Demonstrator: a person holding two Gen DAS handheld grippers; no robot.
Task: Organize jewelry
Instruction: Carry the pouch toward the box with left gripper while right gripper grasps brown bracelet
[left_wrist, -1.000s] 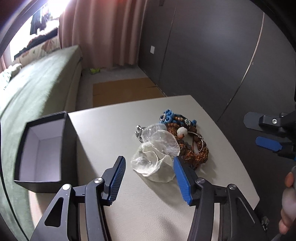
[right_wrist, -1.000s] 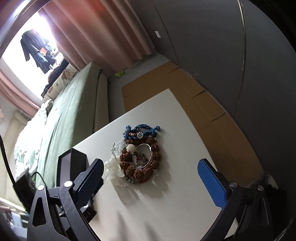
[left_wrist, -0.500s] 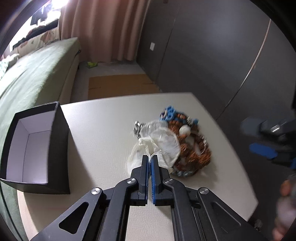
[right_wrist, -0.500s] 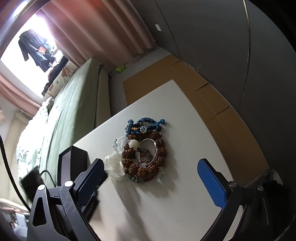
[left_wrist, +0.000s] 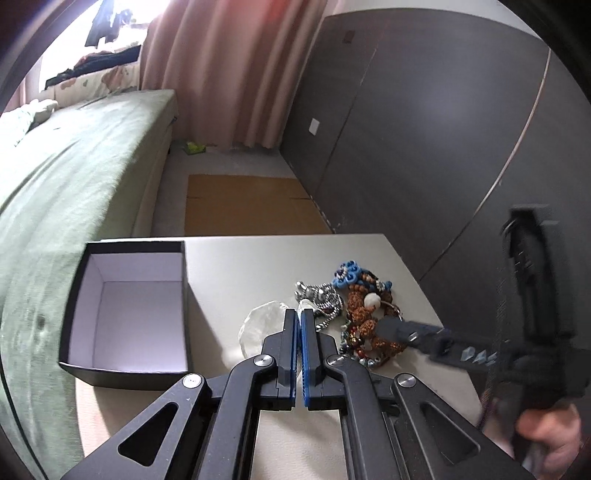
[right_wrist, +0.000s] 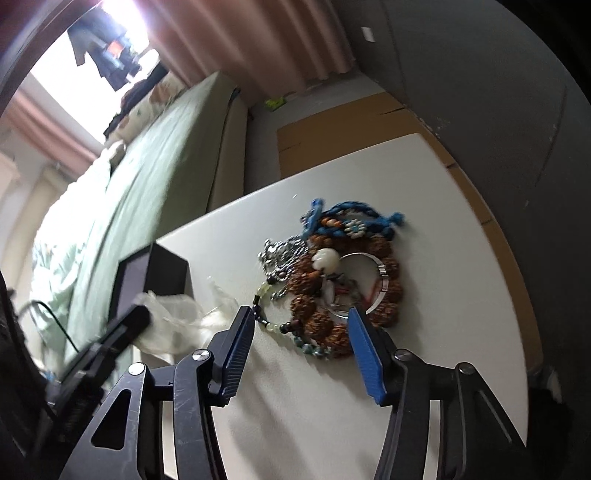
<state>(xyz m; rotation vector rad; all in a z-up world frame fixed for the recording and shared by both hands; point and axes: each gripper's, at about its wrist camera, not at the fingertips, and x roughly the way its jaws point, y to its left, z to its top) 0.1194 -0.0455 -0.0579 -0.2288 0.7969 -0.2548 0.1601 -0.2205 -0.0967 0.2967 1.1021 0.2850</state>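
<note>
A pile of jewelry (right_wrist: 343, 273) lies on the white table (right_wrist: 443, 295): brown bead bracelets, a blue cord bracelet (right_wrist: 351, 218), a silver chain (left_wrist: 321, 295) and a silver ring. My left gripper (left_wrist: 299, 314) is shut on a sheer white pouch (left_wrist: 262, 325) and holds it lifted, left of the pile; the pouch also shows in the right wrist view (right_wrist: 177, 317). My right gripper (right_wrist: 301, 323) is open, low over the near edge of the pile. An open black box (left_wrist: 129, 310) with a white inside stands at the left.
A green bed (left_wrist: 74, 177) runs along the table's left side. Dark cabinet doors (left_wrist: 424, 129) stand at the right. Cardboard (left_wrist: 247, 210) lies on the floor beyond the table's far edge.
My left gripper closed on the pouch, then lifted it left toward the box. My right gripper came down and forward to the jewelry pile, jaws narrower.
</note>
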